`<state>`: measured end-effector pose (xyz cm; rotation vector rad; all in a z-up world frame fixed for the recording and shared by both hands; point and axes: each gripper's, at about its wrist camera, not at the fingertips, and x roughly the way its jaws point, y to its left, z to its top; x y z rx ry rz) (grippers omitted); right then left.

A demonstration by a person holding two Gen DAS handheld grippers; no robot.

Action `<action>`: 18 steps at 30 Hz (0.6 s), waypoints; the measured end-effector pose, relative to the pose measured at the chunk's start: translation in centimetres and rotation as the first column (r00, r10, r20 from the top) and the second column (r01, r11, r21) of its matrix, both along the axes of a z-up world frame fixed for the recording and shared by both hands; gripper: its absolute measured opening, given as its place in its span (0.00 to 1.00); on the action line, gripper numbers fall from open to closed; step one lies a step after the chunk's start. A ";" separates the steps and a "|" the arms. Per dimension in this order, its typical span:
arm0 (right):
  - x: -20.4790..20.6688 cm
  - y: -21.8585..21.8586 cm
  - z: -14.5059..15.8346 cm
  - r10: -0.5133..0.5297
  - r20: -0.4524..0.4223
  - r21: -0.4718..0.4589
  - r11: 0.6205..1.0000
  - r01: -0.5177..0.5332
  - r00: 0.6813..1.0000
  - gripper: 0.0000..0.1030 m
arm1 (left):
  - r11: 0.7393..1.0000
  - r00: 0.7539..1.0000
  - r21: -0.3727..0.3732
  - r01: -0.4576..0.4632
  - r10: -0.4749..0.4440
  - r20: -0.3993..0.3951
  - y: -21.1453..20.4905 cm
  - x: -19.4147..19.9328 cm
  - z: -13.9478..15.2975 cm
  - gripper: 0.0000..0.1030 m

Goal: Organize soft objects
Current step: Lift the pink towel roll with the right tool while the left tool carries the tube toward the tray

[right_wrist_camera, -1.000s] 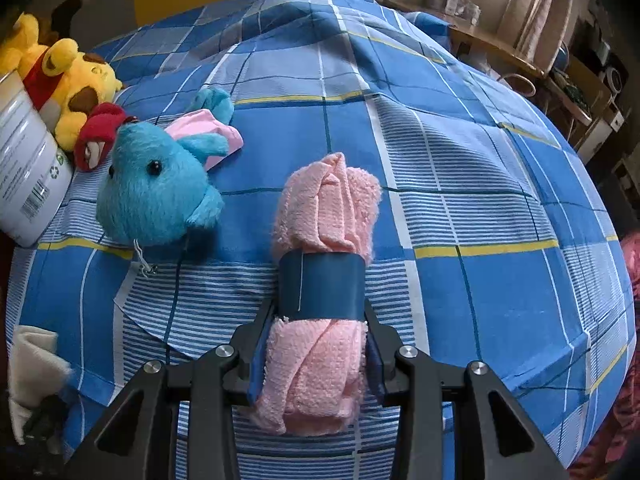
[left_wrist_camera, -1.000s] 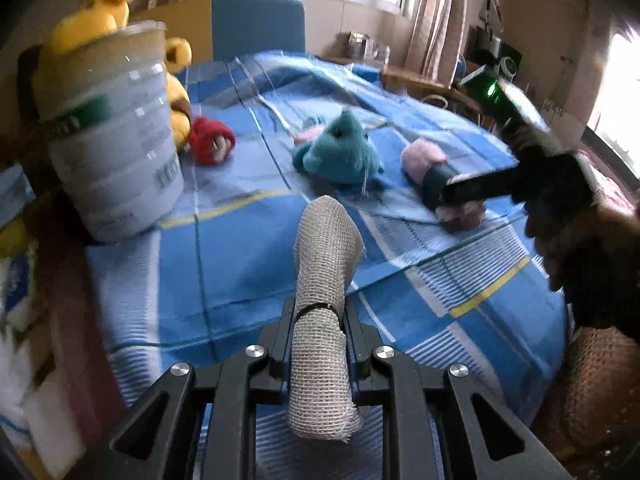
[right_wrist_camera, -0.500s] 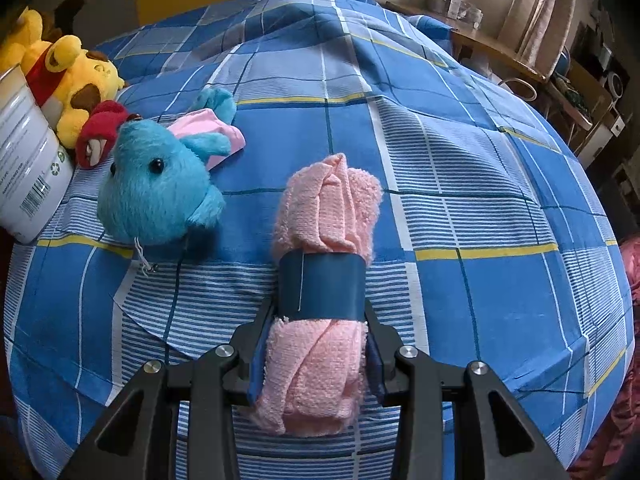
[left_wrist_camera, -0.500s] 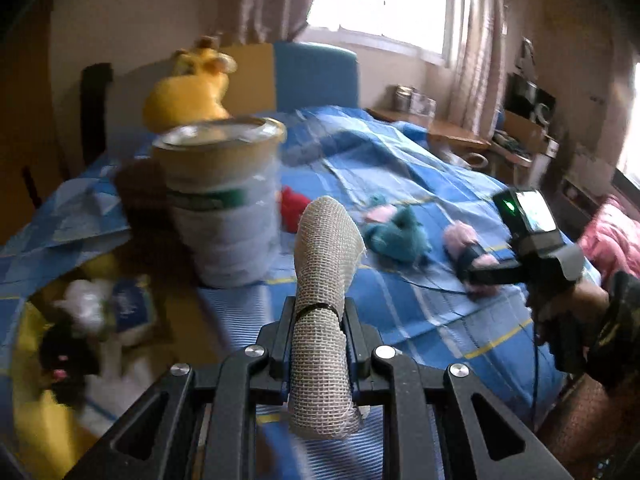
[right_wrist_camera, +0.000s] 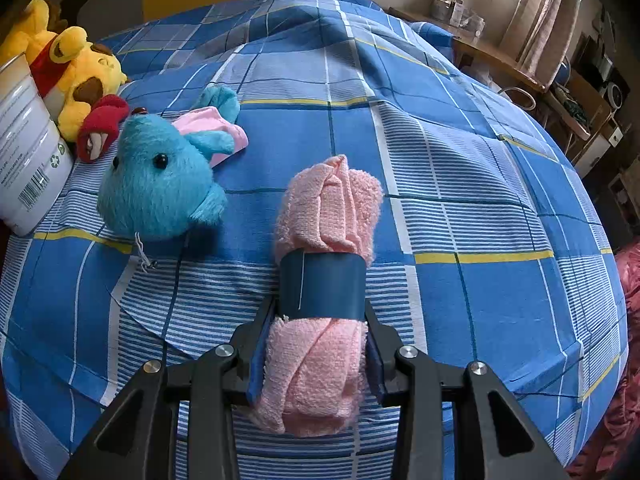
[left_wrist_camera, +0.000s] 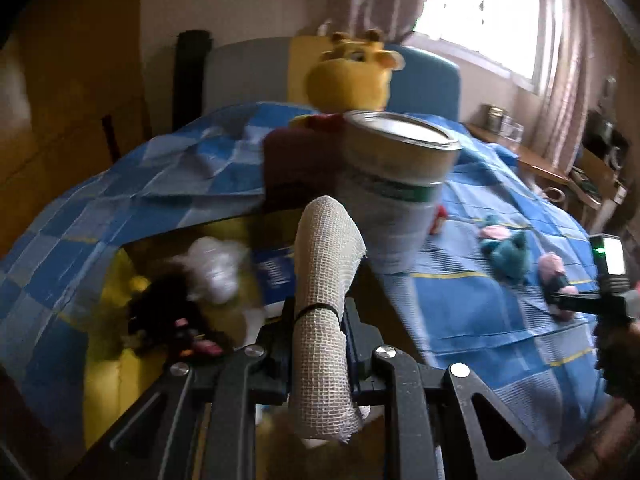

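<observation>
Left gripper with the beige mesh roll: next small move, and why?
Probably ease forward and down toward the yellow bin, then let go. The left gripper is shut on the beige mesh roll, and the bin just ahead and left already holds soft toys, though that part is blurred. The right gripper holds the pink towel roll low over the bedspread.

beige mesh roll [left_wrist_camera: 320, 320] upright; pink towel roll [right_wrist_camera: 324, 280] (blue-banded) lying flat.
</observation>
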<state>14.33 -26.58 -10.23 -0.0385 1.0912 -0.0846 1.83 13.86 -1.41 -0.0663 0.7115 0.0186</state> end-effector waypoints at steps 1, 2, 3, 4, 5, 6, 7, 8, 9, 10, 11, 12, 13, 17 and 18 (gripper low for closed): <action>0.0 0.0 0.0 0.000 0.000 0.000 1.000 0.000 1.000 0.39 | 1.000 1.000 -0.001 -0.018 0.018 -0.007 0.9 -0.1 -0.3 0.20; 0.0 0.0 0.0 0.000 0.000 0.000 1.000 0.000 1.000 0.39 | 0.999 0.999 0.000 -0.034 0.034 -0.013 1.6 -0.2 -0.5 0.20; 0.0 0.0 0.0 0.000 0.000 0.000 1.000 0.000 1.000 0.39 | 0.999 0.999 0.001 -0.045 0.045 -0.016 2.0 -0.3 -0.6 0.20; 0.0 0.0 0.0 0.001 0.000 -0.001 1.000 -0.001 1.000 0.39 | 0.998 0.998 0.002 -0.064 0.064 -0.022 2.8 -0.5 -0.9 0.20; 0.0 0.1 0.0 0.002 0.001 -0.002 1.000 -0.002 1.000 0.39 | 0.997 0.997 0.004 -0.076 0.076 -0.025 3.3 -0.6 -1.0 0.20; 0.0 0.1 0.0 0.003 0.001 -0.003 1.000 -0.003 1.000 0.39 | 0.996 0.996 0.006 -0.090 0.090 -0.027 3.8 -0.8 -1.2 0.20; -0.1 0.1 0.0 0.003 0.002 -0.004 1.000 -0.003 1.000 0.39 | 0.994 0.994 0.008 -0.105 0.105 -0.029 4.4 -0.9 -1.3 0.20; -0.1 0.1 0.0 0.005 0.002 -0.005 1.000 -0.005 1.000 0.39 | 0.993 0.992 0.011 -0.121 0.121 -0.032 5.2 -1.2 -1.5 0.20; -0.1 0.1 0.0 0.005 0.003 -0.007 1.000 -0.005 1.000 0.39 | 0.991 0.991 0.014 -0.130 0.131 -0.033 5.4 -1.4 -1.6 0.20; -0.1 0.1 0.0 0.005 0.003 -0.008 1.000 -0.005 1.000 0.39 | 0.989 0.988 0.015 -0.148 0.148 -0.038 6.2 -1.6 -1.8 0.20; -0.1 0.1 0.0 0.006 0.003 -0.009 1.000 -0.006 1.000 0.39 | 0.987 0.986 0.014 -0.159 0.160 -0.042 6.6 -1.8 -1.9 0.20; -0.1 0.1 0.0 0.006 0.004 -0.010 1.000 -0.006 1.000 0.39 | 0.985 0.984 0.014 -0.171 0.172 -0.046 7.1 -1.9 -2.1 0.20; -0.1 0.2 0.0 0.007 0.005 -0.011 1.000 -0.007 1.000 0.39 | 0.982 0.980 0.015 -0.191 0.191 -0.051 7.9 -2.2 -2.4 0.20; -0.2 0.2 0.0 0.008 0.006 -0.015 1.000 -0.008 1.000 0.39 | 0.969 0.965 0.008 -0.246 0.246 -0.092 10.2 -2.4 -3.6 0.21; -0.2 0.2 0.0 0.008 0.006 -0.015 1.000 -0.008 1.000 0.39 | 0.966 0.960 0.006 -0.260 0.259 -0.106 10.7 -2.4 -4.0 0.21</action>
